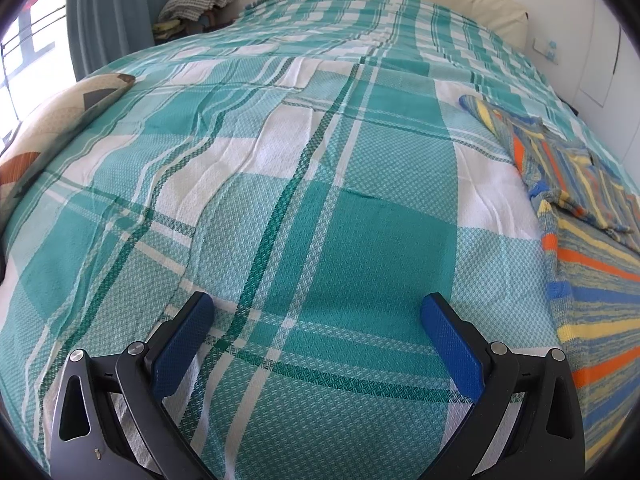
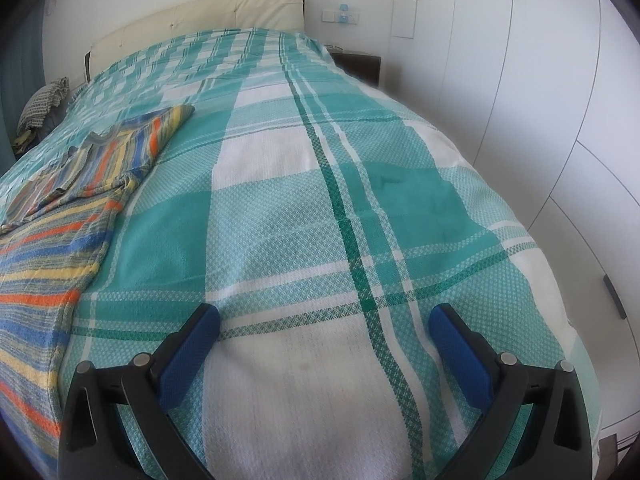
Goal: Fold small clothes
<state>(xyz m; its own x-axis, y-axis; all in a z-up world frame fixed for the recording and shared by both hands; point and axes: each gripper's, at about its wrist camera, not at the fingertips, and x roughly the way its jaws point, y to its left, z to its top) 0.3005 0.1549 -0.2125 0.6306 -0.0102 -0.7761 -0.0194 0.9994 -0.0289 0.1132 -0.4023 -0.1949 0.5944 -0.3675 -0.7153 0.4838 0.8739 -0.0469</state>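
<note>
Our left gripper [image 1: 316, 312] hangs over the bed [image 1: 280, 200] with its blue pads spread wide, holding nothing; our right gripper [image 2: 324, 320] does the same. Between them lies the striped shirt [image 1: 592, 240], flat on the teal plaid bedspread, right of the left gripper and left of the right one, touching neither. Farther off we see a patterned pillow [image 1: 52, 136], then the cream headboard [image 2: 192, 20].

Open bedspread [image 1: 320, 208] beside striped garment [image 1: 592, 264]
</note>
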